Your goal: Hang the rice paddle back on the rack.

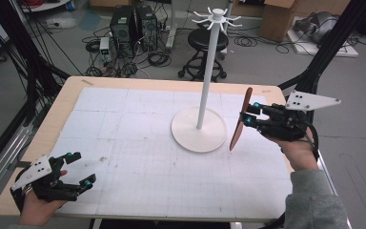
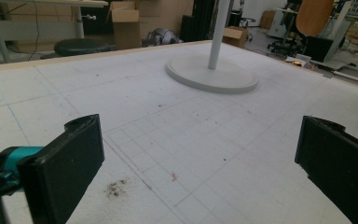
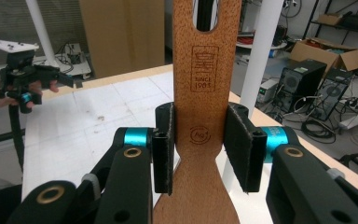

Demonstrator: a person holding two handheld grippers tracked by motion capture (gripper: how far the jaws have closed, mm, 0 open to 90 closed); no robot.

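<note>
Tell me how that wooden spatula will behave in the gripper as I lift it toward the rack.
The wooden spatula looks stiff, so it probably won't flex. The right gripper clamps its narrow neck, so the long ends could pivot if bumped. Its smooth finish might slip slightly.

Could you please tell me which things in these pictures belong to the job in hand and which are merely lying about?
In the job:
- flat brown wooden spatula with a slotted handle, clamped in the right gripper
- tall white stand with hooks on top and a round base

Lying about:
- black round stool
- black computer towers
- brown cardboard boxes
- left gripper, open, idle
</note>
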